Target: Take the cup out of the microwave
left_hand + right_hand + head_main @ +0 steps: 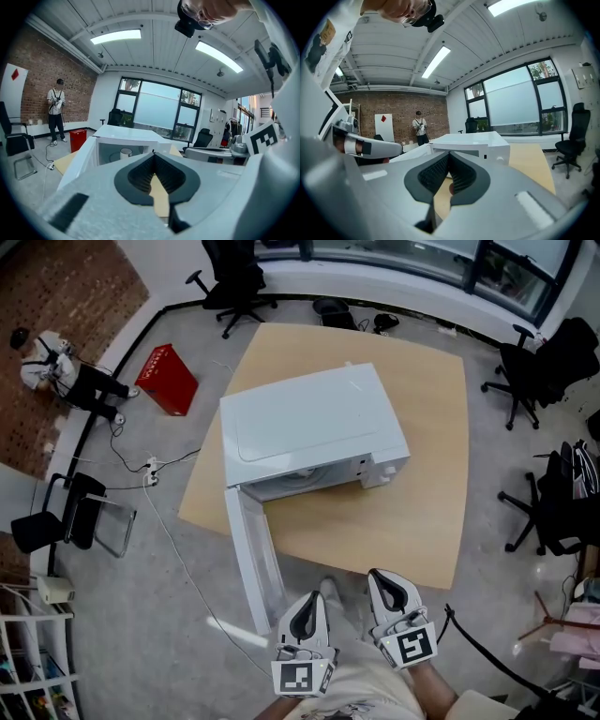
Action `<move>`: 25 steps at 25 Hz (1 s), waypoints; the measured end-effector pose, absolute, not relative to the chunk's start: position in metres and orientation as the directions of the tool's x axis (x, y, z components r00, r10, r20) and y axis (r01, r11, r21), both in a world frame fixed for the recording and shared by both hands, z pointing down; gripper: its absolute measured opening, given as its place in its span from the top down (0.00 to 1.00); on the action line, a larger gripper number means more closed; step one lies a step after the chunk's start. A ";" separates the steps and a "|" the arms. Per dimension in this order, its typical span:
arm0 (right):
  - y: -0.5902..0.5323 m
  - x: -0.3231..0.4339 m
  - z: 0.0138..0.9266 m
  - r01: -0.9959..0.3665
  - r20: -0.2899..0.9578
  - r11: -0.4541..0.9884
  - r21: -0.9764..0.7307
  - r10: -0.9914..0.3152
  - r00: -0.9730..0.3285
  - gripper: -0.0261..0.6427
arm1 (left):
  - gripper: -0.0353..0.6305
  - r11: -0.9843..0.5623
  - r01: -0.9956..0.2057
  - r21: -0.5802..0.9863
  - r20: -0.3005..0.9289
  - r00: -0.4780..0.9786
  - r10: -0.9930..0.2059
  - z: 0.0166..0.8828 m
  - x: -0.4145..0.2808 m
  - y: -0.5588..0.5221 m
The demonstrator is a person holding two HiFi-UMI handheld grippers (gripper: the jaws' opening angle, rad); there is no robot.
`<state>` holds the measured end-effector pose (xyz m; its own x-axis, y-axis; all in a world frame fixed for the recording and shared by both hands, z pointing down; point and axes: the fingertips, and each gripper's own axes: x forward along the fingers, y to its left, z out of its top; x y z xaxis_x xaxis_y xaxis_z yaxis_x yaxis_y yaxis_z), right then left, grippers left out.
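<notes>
A white microwave (314, 423) stands on a wooden table (422, 512). Its door (253, 554) hangs open towards me on the left. In the left gripper view a white cup (125, 153) sits inside the microwave's cavity (112, 152); the head view hides it. My left gripper (316, 598) is shut and empty, short of the table's near edge and beside the door's tip. My right gripper (377, 576) is next to it, also shut and empty, just over the table's near edge. Both point at the microwave (473, 139) from a distance.
A red box (169, 379) and cables (155, 470) lie on the floor to the left. Black office chairs (230, 282) stand behind, right and left of the table. A person (56, 110) stands by the brick wall.
</notes>
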<state>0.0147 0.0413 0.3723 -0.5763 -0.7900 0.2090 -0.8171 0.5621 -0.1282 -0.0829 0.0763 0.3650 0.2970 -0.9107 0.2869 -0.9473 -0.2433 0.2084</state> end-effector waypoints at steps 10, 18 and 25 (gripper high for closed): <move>-0.023 0.006 0.378 -0.786 0.133 0.609 -0.105 -0.775 -0.618 0.95 | 0.94 -0.162 -0.968 0.191 0.307 0.216 -0.927 0.392 -0.084 0.023; -0.059 0.013 0.423 -0.786 0.201 0.608 -0.117 -0.760 -0.618 0.95 | 0.94 -0.109 -0.975 0.195 0.333 0.170 -0.927 0.433 -0.079 -0.021; -0.072 0.011 0.482 -0.764 0.324 0.634 -0.115 -0.704 -0.632 0.95 | 0.94 -0.098 -0.981 0.168 0.368 0.155 -0.917 0.481 -0.079 -0.050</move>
<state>0.0107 -0.0717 0.4822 -0.6324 -0.7036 0.3241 -0.7645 0.6344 -0.1146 -0.0790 -0.0501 0.4813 0.1547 -0.9169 0.3679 -0.9809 -0.0981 0.1679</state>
